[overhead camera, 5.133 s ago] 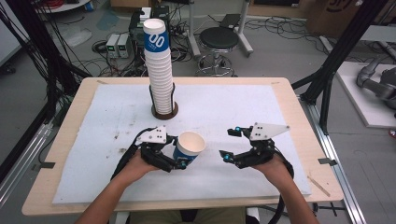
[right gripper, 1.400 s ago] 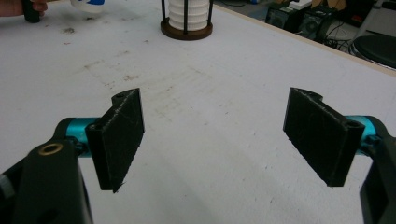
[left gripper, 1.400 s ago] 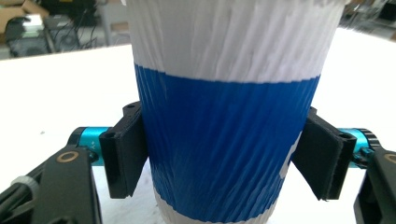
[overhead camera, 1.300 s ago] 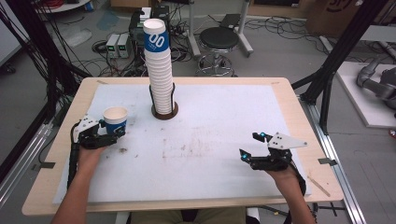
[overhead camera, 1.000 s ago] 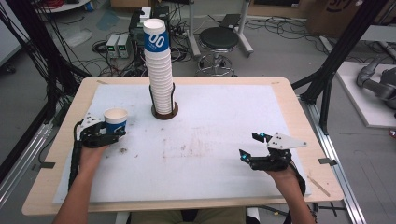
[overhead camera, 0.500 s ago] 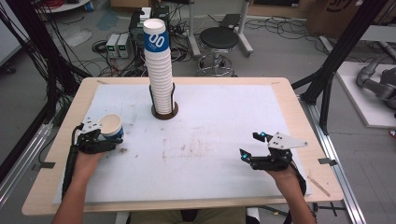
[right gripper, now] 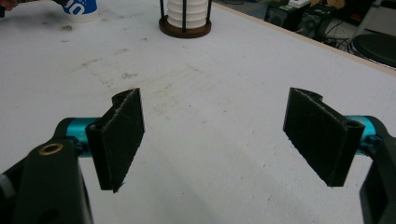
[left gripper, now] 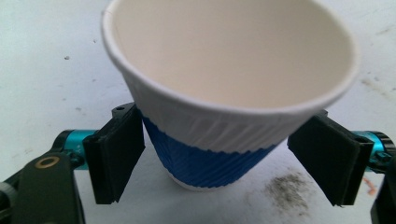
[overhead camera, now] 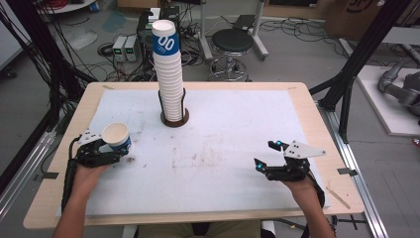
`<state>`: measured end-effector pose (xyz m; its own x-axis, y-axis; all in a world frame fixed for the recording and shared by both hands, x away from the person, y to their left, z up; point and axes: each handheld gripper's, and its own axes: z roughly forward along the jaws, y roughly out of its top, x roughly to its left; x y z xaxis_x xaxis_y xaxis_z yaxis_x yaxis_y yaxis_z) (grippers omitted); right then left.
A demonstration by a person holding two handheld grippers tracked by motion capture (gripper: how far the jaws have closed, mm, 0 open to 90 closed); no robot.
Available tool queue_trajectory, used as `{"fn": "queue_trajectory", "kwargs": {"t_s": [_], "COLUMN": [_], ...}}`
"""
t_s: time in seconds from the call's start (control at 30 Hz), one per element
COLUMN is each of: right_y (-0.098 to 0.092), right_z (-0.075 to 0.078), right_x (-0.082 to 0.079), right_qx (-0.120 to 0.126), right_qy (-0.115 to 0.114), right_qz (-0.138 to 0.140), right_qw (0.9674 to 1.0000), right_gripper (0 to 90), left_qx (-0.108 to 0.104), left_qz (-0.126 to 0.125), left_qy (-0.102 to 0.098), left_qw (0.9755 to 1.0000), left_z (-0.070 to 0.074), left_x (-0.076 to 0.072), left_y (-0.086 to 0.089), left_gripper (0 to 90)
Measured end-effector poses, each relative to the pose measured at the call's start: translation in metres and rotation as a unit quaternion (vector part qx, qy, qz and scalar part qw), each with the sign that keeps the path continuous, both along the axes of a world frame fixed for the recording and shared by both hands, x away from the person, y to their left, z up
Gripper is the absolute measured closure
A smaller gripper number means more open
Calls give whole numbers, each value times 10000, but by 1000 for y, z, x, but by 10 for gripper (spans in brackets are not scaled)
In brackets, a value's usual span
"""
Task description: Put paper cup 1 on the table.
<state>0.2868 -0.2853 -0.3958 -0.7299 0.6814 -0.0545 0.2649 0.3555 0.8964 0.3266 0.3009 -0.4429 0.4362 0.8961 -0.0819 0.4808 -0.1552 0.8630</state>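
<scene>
my left hand-held gripper (overhead camera: pixel 115 151) sits near the left edge of the tabletop (overhead camera: pixel 237 129), and its jaws have just been opening — the cup (overhead camera: pixel 117 138) stands between them. in the left gripper view the cup (left gripper: pixel 224 88) stands upright on the white sheet, its blue band low and its white rim wide at the top. the left pad (left gripper: pixel 116 154) is right up against the blue band, touching or nearly so; i cannot tell which. the right pad (left gripper: pixel 327 158) stands clear of the cup wall with a visible gap, so i am no longer clamping it.

my right hand-held gripper (overhead camera: pixel 267 156) rests over the right part of the tabletop, well apart from the cup. its jaws stand wide open with nothing between them — the right gripper view shows bare white sheet, lightly smudged, between the two black pads (right gripper: pixel 123 135).

the stack (overhead camera: pixel 168 74) of nested cups stands upright in its round brown holder (overhead camera: pixel 175 119) toward the far middle of the tabletop, beyond and to the right of my cup. from the right gripper view the holder (right gripper: pixel 184 28) and the cup (right gripper: pixel 81 9) show at the far edge, near each other but apart.
</scene>
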Motion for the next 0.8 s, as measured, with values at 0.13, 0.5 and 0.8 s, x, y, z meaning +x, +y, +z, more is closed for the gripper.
{"fn": "queue_trajectory", "kwargs": {"t_s": [0.13, 0.5, 0.8], "right_y": [0, 0, -6], "right_z": [0, -1, -1], "right_x": [0, 1, 2], "right_qx": [-17, -23, -94], "right_qy": [-6, 18, 36], "right_qz": [-4, -16, -253], "right_qw": [10000, 10000, 9996], "right_gripper": [209, 209, 209], "left_qx": [-118, -581, -1486], "left_qz": [-117, 120, -389], "left_qy": [-36, -707, -1640], "left_qw": [9999, 9957, 9744], "left_z": [5, 32, 54], "left_x": [-11, -26, -32], "left_y": [5, 17, 4], "left_gripper": [174, 171, 169]}}
